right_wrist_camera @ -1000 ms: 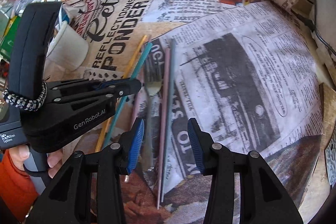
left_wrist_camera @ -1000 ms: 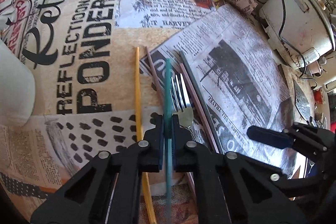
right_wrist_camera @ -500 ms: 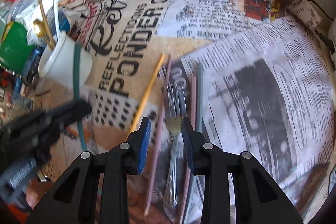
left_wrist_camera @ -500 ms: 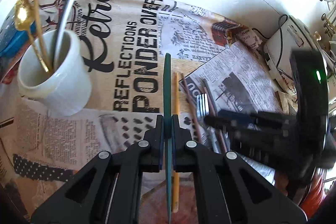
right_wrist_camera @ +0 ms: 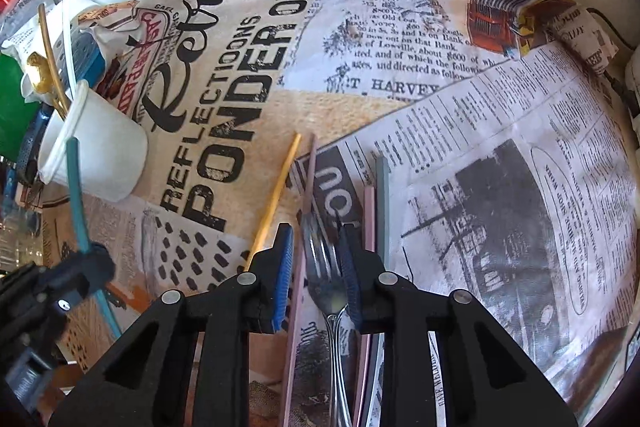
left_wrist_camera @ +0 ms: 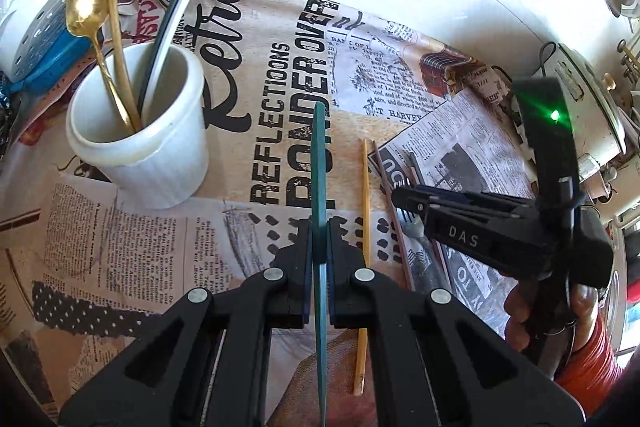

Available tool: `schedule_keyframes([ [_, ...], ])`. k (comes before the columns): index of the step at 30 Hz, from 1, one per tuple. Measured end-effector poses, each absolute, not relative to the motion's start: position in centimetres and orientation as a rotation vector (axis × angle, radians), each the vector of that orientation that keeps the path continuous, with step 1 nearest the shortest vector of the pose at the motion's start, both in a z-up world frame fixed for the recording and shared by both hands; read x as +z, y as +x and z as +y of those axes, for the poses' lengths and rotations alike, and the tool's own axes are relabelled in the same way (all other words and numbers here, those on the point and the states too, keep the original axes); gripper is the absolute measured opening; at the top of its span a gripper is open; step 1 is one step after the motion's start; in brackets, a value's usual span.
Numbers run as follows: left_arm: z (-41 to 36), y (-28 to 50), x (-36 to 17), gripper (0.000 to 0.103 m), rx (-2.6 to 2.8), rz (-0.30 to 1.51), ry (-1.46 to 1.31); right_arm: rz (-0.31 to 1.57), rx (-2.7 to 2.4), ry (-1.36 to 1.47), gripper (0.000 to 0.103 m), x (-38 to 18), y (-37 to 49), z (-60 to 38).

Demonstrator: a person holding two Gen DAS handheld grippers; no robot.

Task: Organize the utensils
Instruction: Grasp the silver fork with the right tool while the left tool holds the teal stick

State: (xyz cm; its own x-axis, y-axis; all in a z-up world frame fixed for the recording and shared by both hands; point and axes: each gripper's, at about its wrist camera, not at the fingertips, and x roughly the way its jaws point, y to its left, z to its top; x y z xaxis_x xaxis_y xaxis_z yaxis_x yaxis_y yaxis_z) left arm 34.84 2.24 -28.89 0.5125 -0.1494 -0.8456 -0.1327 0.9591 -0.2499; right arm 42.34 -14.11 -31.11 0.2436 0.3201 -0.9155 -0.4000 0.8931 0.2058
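Note:
My left gripper is shut on a teal chopstick and holds it above the printed cloth, right of the white cup. The cup holds a gold spoon, a gold stick and a white utensil. My right gripper is open and low over the table, its jaws on either side of the steel fork. A yellow chopstick, pink chopsticks and a grey chopstick lie beside the fork. The right gripper also shows in the left wrist view.
A blue and white perforated container sits behind the cup at the left. A white appliance with cables stands at the right edge. A newspaper sheet covers the right part of the cloth. A white wall lies behind.
My left gripper lifted the teal chopstick off the table and moved left toward the cup. My right gripper moved forward and lower, narrowing its jaws around the fork.

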Motion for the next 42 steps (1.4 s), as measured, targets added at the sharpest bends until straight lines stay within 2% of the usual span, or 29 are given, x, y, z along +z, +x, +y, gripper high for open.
schedule_keyframes([
  [16, 2.2, 33.8, -28.7, 0.004, -0.025, 1.038, -0.283, 1.199, 0.495, -0.282, 0.022, -31.6, 39.8, -14.2],
  [21, 2.6, 33.8, -28.7, 0.004, -0.017, 1.041, -0.297, 1.183, 0.523, -0.356, 0.030, -31.7, 39.3, -13.6],
  [30, 2.8, 33.8, -28.7, 0.004, -0.002, 1.041, -0.305, 1.137, 0.526, -0.357, 0.031, -32.0, 40.8, -12.6],
  [32, 2.8, 33.8, -28.6, 0.004, 0.003, 1.040, -0.304, 1.125, 0.525, -0.353, 0.030, -32.1, 41.1, -12.3],
  [33, 2.8, 33.7, -28.6, 0.004, 0.005, 1.040, -0.305, 1.124, 0.521, -0.352, 0.023, -32.1, 41.3, -12.0],
  [34, 2.8, 33.8, -28.5, 0.004, 0.006, 1.040, -0.305, 1.131, 0.517, -0.351, 0.021, -32.0, 41.3, -11.8],
  [42, 2.1, 33.6, -27.0, 0.004, -0.001, 1.018, -0.271, 1.133, 0.509, -0.267, 0.021, -29.9, 40.7, -13.2],
])
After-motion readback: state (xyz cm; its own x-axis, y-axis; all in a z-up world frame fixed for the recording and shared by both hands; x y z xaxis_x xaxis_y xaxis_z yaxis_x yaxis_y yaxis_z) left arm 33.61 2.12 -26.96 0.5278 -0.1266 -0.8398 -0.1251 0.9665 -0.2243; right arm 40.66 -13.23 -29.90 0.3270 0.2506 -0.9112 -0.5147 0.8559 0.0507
